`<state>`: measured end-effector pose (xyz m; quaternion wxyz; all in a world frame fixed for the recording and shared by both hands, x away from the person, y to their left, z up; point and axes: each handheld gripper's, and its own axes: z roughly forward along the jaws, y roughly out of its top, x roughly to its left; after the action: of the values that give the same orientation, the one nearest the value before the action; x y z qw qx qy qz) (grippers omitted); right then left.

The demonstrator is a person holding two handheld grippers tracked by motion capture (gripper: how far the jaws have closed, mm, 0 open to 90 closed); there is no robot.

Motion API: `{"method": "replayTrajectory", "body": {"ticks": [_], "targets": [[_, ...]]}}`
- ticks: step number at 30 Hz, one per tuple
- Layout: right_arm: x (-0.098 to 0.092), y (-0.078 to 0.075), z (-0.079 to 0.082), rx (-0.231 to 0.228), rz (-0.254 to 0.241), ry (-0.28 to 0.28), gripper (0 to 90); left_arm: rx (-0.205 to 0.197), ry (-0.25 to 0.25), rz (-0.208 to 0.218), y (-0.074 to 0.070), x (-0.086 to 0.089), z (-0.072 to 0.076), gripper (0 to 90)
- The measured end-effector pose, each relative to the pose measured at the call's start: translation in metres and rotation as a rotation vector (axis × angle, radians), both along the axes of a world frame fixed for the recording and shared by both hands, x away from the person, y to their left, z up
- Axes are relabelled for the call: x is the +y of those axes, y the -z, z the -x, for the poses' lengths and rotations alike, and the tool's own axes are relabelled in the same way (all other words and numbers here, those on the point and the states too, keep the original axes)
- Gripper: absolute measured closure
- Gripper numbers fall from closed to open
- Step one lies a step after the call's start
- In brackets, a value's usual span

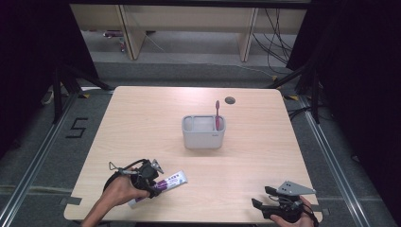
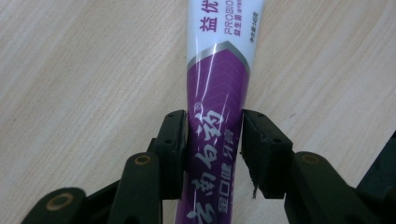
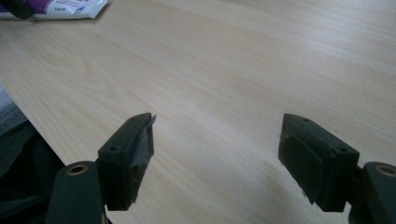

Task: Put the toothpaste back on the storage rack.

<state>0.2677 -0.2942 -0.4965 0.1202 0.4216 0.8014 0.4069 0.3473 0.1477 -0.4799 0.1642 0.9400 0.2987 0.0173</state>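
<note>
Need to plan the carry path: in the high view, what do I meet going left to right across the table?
Left tongs on the toothpaste tube → grey holder with the pink toothbrush standing at its right end → right tongs, open over bare table.

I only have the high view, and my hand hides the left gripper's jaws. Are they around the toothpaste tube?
Observer: Yes. In the left gripper view, the left gripper straddles the toothpaste tube on its purple part, with both pads against its sides.
Operator: And the right gripper, is anything in it?
Observer: No. In the right gripper view, the right gripper has its jaws wide apart over the bare table.
</note>
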Motion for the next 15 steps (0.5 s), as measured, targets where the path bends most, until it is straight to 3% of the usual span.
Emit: {"method": "replayTrajectory", "body": {"ticks": [8,15], "targets": [[0.0000,0.0000,0.0000,0.004,-0.006,-0.002,27.3,0.015,0.015,-0.031,0.0027,-0.0048,-0.0029,61.9],[0.0000,0.0000,0.0000,0.004,-0.007,-0.002,27.3,0.004,0.041,-0.059,0.0021,-0.0076,-0.0024,64.3]]}}
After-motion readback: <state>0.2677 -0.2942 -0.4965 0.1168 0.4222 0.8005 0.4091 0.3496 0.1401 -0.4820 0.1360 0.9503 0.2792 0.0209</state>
